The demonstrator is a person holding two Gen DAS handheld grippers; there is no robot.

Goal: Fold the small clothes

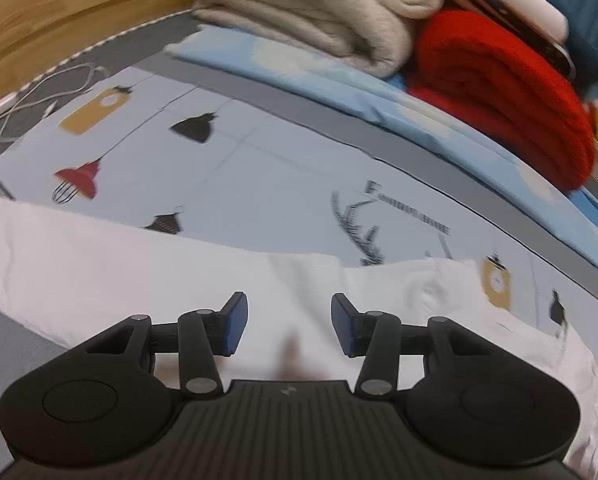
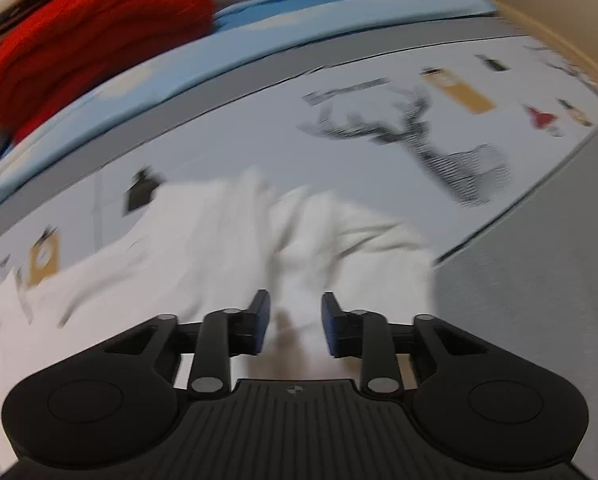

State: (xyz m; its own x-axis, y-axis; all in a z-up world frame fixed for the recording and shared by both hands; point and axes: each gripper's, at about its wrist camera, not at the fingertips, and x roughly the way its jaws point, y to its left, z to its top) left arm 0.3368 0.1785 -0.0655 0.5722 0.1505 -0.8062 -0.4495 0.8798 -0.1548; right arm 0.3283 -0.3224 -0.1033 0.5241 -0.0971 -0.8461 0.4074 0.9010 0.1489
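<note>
A white garment [image 1: 139,280] lies spread on a pale printed sheet [image 1: 259,160] with lamp and deer pictures. My left gripper [image 1: 289,322] hovers just over the garment's middle, open, blue pads apart, with nothing pinched between them. In the right wrist view the same white garment [image 2: 219,240] is bunched into folds at its far end on the printed sheet [image 2: 379,152]. My right gripper [image 2: 295,322] stands open above that bunched part; cloth shows in the gap below, and the pads do not press on it. The picture is blurred.
A folded beige blanket [image 1: 319,8] and a red knit [image 1: 499,92] sit on light blue bedding [image 1: 299,68] at the back. A white cable [image 1: 51,92] lies at the far left by a wooden board [image 1: 59,8]. Grey fabric [image 2: 539,280] borders the sheet on the right.
</note>
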